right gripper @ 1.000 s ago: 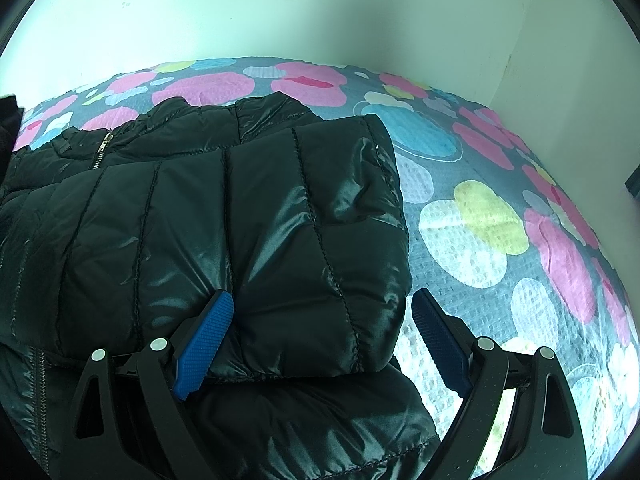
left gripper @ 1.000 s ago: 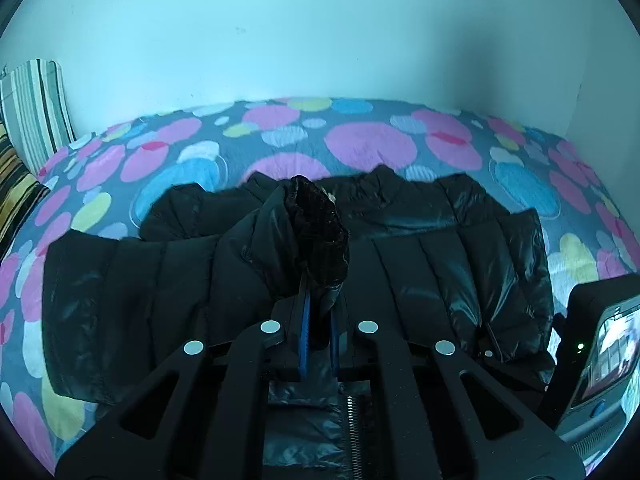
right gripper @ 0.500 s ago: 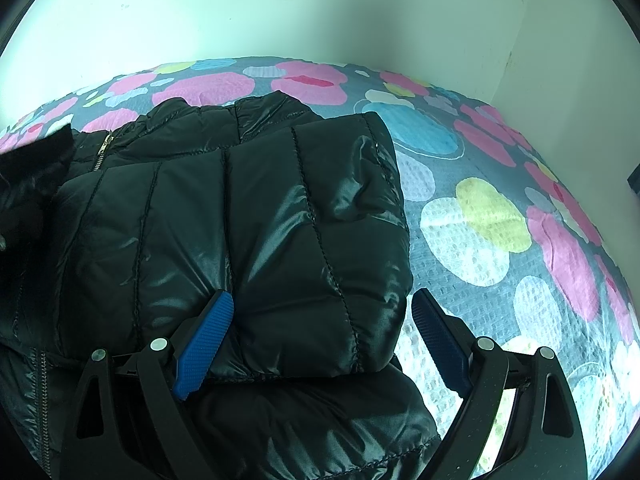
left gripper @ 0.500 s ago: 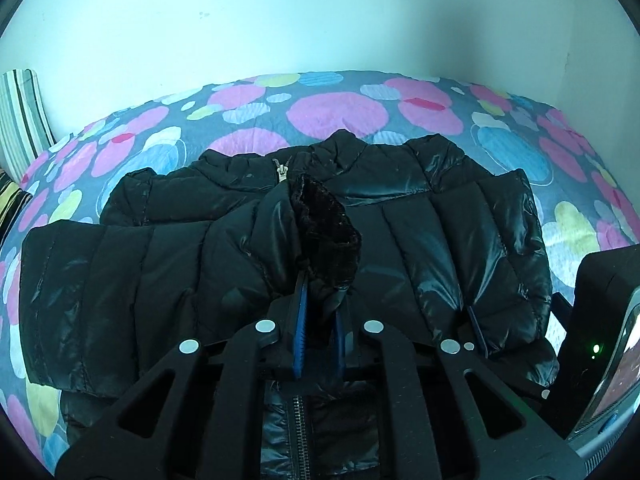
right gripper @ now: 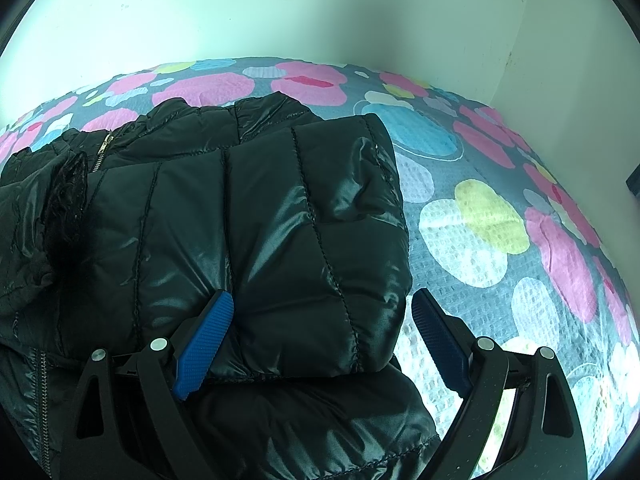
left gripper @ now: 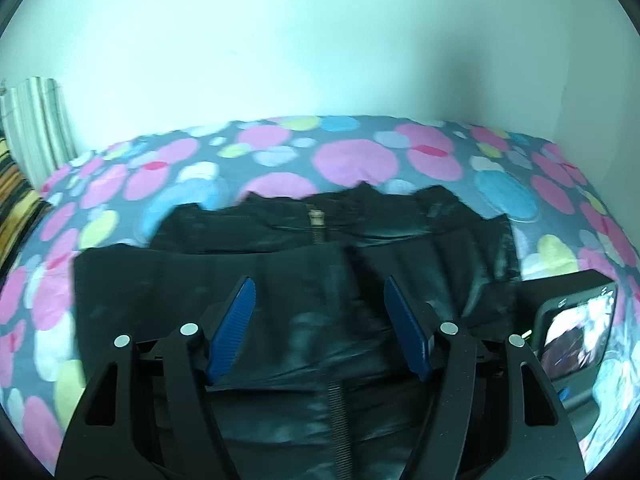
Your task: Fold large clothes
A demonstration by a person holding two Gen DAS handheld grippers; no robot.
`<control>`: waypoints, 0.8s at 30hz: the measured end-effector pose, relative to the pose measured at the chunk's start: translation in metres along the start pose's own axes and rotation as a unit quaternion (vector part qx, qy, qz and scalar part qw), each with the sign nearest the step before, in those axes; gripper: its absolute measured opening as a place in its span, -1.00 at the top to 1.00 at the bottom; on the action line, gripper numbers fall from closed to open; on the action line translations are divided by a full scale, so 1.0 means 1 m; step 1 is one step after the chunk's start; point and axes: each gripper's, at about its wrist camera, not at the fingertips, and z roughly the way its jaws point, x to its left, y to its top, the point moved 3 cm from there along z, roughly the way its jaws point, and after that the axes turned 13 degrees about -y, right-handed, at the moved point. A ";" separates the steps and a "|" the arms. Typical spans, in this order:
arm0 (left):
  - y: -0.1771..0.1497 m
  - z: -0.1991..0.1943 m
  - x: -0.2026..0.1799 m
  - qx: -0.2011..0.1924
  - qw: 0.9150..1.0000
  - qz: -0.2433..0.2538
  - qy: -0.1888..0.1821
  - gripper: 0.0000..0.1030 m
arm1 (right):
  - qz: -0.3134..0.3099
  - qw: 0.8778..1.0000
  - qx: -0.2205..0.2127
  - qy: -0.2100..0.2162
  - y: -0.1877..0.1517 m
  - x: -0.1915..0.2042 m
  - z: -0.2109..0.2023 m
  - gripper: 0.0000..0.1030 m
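Below hand-held gripper (left gripper: 318,326), jacket (right gripper: 256,220) (black)

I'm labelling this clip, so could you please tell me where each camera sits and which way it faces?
Left wrist: on the left gripper, looking forward over the jacket toward the wall; both fingers show, spread apart.
Right wrist: on the right gripper, over the jacket's folded sleeve; fingers spread apart.
Shared: jacket, bedspread, wall.

Both wrist views overlook the jacket (left gripper: 320,300) closely.
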 end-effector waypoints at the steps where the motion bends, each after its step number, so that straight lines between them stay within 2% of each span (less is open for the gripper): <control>1: -0.002 -0.004 0.010 0.001 1.000 -0.003 0.009 -0.30 | -0.002 1.000 -0.003 0.001 0.000 -0.001 0.000 -0.73; 6: -0.025 -0.029 0.076 0.005 0.997 -0.035 0.068 -0.30 | -0.009 1.000 -0.021 -0.003 0.005 -0.006 -0.014 -0.73; 9: -0.042 -0.041 0.116 0.008 0.992 -0.055 0.112 -0.31 | -0.020 0.999 -0.042 -0.007 0.010 -0.012 -0.036 -0.73; 11: -0.053 -0.045 0.144 0.012 0.988 -0.073 0.139 -0.31 | -0.010 0.998 -0.057 0.005 0.015 -0.018 -0.054 -0.73; 14: -0.064 -0.052 0.175 0.013 0.982 -0.105 0.157 -0.31 | -0.004 0.995 -0.081 0.058 0.026 -0.016 -0.088 -0.73; 16: -0.068 -0.055 0.188 0.011 0.979 -0.121 0.162 -0.31 | -0.016 0.991 -0.078 0.105 0.033 0.000 -0.097 -0.73; 18: -0.070 -0.056 0.198 0.009 0.978 -0.130 0.165 -0.31 | -0.031 0.987 -0.066 0.146 0.041 0.025 -0.095 -0.62; 21: -0.070 -0.055 0.203 0.010 0.977 -0.128 0.169 -0.31 | -0.056 0.984 -0.037 0.164 0.050 0.057 -0.079 -0.37; 24: -0.069 -0.052 0.207 0.008 0.978 -0.127 0.168 -0.32 | -0.054 0.977 0.001 0.208 0.056 0.079 -0.062 -0.37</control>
